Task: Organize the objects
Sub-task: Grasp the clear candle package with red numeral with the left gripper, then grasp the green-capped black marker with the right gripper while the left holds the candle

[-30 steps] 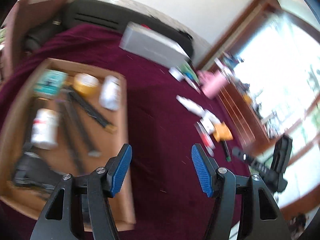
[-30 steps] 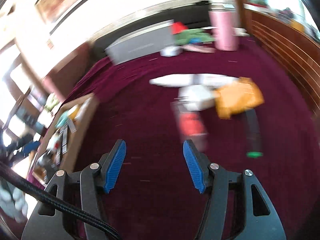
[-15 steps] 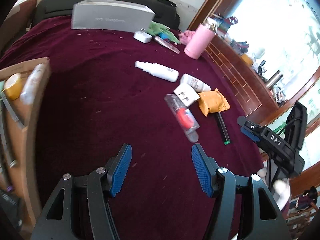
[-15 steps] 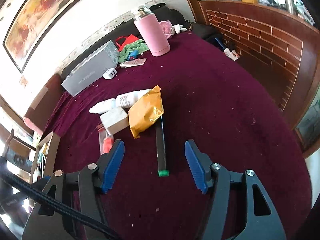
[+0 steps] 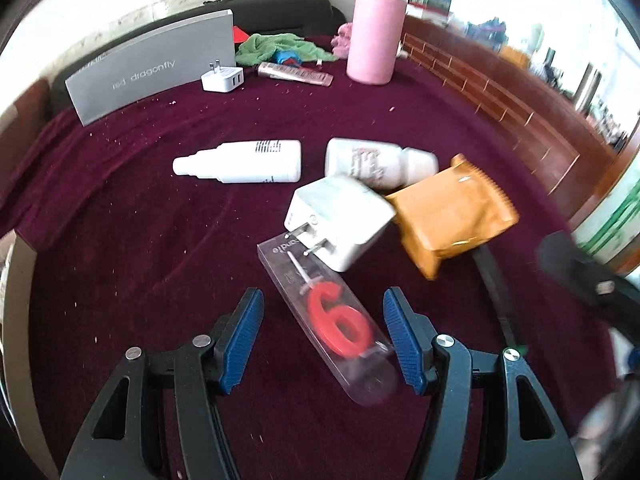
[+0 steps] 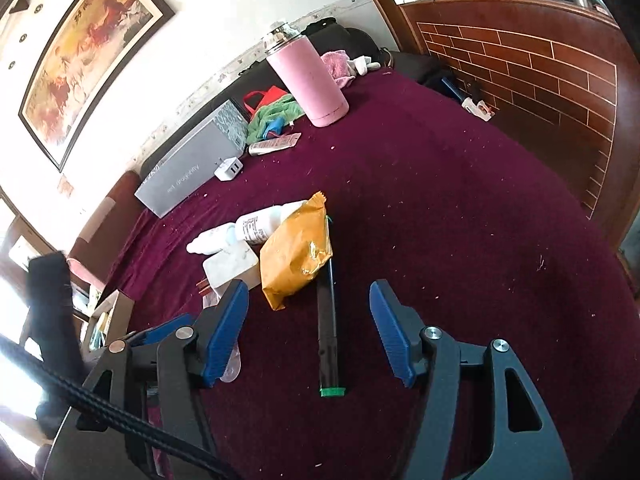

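Setting: a table under a dark maroon cloth (image 5: 140,240), scattered with small household items.
Left gripper (image 5: 323,336): blue pads spread wide and holding nothing. A clear candle case (image 5: 326,316) with a red "6" candle inside lies between them, slanted from 11 o'clock to 5 o'clock, its near end just beside the right-hand pad.
Right gripper (image 6: 308,328): pads also spread wide and empty. A black pen with a green end (image 6: 329,332) lies between them, pointing toward 12 o'clock.
Central pile: a white plug charger (image 5: 340,220) rests its prongs on the far end of the candle case; an orange foil packet (image 5: 452,216) lies at its 3 o'clock, covering the pen's far end.
Bottles: two white bottles lie on their sides, one spray bottle (image 5: 240,162) at 10 o'clock of the charger, one pill bottle (image 5: 376,162) at 12 o'clock.
Far edge: pink tumbler (image 5: 374,36), grey box (image 5: 156,68), second small charger (image 5: 223,79), green cloth (image 5: 280,46).
Risk, left side: the case sits at a slant, so closing on it will probably twist it or squirt it out of the smooth pads; lifting may drag the charger along.
Risk, right side: the pen is thin and round, so it may roll, and the packet lying on it could shift.
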The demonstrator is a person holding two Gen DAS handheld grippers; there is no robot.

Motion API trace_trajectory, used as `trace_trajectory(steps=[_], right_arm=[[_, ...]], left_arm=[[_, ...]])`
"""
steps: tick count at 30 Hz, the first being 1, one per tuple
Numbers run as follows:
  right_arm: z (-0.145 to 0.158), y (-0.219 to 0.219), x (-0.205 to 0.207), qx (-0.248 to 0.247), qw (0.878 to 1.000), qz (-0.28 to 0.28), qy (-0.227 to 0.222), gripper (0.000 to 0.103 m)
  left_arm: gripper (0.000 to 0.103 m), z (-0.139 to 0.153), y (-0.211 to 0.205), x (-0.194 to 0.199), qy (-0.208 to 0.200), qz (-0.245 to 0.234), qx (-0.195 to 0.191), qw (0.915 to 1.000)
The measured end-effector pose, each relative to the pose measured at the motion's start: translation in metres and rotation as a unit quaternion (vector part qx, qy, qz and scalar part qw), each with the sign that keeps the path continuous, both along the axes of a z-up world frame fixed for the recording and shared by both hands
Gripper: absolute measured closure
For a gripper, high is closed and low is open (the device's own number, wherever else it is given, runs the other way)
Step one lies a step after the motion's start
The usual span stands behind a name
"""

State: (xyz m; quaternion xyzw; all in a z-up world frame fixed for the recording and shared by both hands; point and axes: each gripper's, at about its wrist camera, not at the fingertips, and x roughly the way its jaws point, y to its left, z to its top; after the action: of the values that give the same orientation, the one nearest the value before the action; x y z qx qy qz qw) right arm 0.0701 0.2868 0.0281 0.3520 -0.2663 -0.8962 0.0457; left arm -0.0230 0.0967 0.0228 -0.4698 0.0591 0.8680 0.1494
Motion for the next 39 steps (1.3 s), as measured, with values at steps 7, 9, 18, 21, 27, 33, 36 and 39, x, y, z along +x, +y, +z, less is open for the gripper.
trace_trajectory(steps=[7, 9, 18, 21, 27, 33, 36, 39], right_arm=[[-0.004, 0.004, -0.003, -0.021, 1.0, 0.004, -0.003, 0.036], [-0.006, 0.004, -0.005, -0.024, 1.0, 0.005, -0.008, 0.036], [-0.015, 0.007, -0.007, -0.025, 0.999, -0.004, -0.029, 0.036], [-0.016, 0.006, -0.009, -0.021, 0.999, -0.005, -0.034, 0.036], [-0.018, -0.002, -0.012, 0.006, 0.999, 0.001, -0.045, 0.036], [-0.023, -0.004, -0.014, 0.017, 0.998, -0.004, -0.058, 0.036], [-0.023, -0.005, -0.013, 0.024, 0.998, -0.003, -0.057, 0.035], [-0.022, -0.01, -0.014, 0.043, 0.997, -0.002, -0.059, 0.034]], left_arm=[[0.054, -0.002, -0.009, -0.003, 0.021, -0.008, -0.003, 0.9997], [0.061, 0.0, -0.011, -0.005, 0.018, -0.012, -0.001, 0.9998], [0.076, 0.002, -0.024, 0.026, 0.044, -0.066, -0.081, 0.9936], [0.075, 0.002, -0.036, 0.029, 0.033, -0.056, -0.062, 0.996], [0.073, 0.002, -0.013, 0.009, 0.045, -0.062, -0.082, 0.9937], [0.079, 0.001, -0.017, -0.002, 0.029, -0.057, -0.033, 0.9974], [0.08, 0.003, -0.037, 0.009, 0.014, -0.055, -0.001, 0.9984], [0.08, 0.004, -0.059, 0.024, 0.009, -0.044, 0.008, 0.999]])
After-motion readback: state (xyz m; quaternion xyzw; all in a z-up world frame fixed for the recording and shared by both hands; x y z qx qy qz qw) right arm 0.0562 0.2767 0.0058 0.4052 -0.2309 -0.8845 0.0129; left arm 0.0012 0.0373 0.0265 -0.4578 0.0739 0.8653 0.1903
